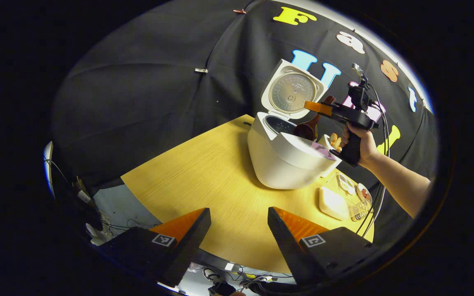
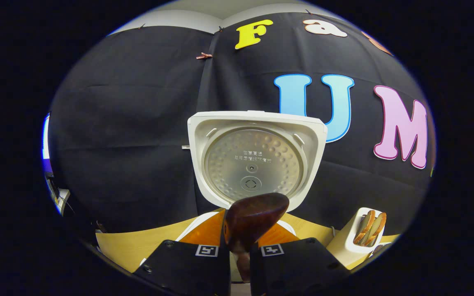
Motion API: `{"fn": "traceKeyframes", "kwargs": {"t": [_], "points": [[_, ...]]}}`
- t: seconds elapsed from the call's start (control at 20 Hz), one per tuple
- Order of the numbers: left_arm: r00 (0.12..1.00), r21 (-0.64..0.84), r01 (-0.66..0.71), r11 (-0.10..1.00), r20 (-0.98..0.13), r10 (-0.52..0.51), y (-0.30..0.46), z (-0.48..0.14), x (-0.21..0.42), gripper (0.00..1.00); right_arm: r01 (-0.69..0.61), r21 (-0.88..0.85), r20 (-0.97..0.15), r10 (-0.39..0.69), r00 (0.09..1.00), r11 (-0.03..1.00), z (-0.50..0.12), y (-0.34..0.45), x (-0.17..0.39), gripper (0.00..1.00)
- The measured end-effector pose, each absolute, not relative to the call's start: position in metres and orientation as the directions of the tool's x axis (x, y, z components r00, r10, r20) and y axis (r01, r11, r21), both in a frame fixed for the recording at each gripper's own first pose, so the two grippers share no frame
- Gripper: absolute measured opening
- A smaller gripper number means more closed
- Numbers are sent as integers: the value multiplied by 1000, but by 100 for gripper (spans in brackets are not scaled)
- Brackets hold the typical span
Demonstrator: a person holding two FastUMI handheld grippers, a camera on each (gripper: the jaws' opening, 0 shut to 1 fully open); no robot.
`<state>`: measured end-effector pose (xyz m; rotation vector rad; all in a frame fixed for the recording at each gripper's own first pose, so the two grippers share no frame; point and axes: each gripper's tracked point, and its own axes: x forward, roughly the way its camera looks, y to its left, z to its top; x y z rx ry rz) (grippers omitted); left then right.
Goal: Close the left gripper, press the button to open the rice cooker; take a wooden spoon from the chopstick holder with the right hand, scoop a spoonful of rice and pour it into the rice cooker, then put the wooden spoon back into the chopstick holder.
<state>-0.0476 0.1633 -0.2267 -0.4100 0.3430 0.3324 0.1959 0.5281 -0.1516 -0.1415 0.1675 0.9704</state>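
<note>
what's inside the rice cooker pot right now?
In the left gripper view the rice cooker stands lid-up; the wooden spoon bowl, held by the right gripper, hangs over the opening. A sliver of dark inner wall shows. The rim and spoon hide the bottom, so no rice is confirmable.

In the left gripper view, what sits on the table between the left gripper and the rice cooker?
Nothing: bare yellow table lies between the open left gripper and the rice cooker.

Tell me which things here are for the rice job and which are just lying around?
For the job:
- white rice cooker, lid up
- dark brown wooden spoon, in the right hand-held gripper
- white chopstick holder with wooden utensils

Just lying about:
- flat white block on the yellow wooden table
- small clear wire-patterned basket
</note>
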Motion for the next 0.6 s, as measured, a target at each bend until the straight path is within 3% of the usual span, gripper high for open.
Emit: {"fn": "traceKeyframes", "kwargs": {"t": [0.55, 0.6], "points": [[915, -360, -352, 864, -328, 236, 136, -211, -43, 96, -680, 353, -60, 740, 670, 643, -56, 456, 219, 22], [920, -359, -342, 868, -317, 231, 132, -207, -42, 96, -662, 373, -50, 726, 685, 650, -45, 441, 222, 18]]}}
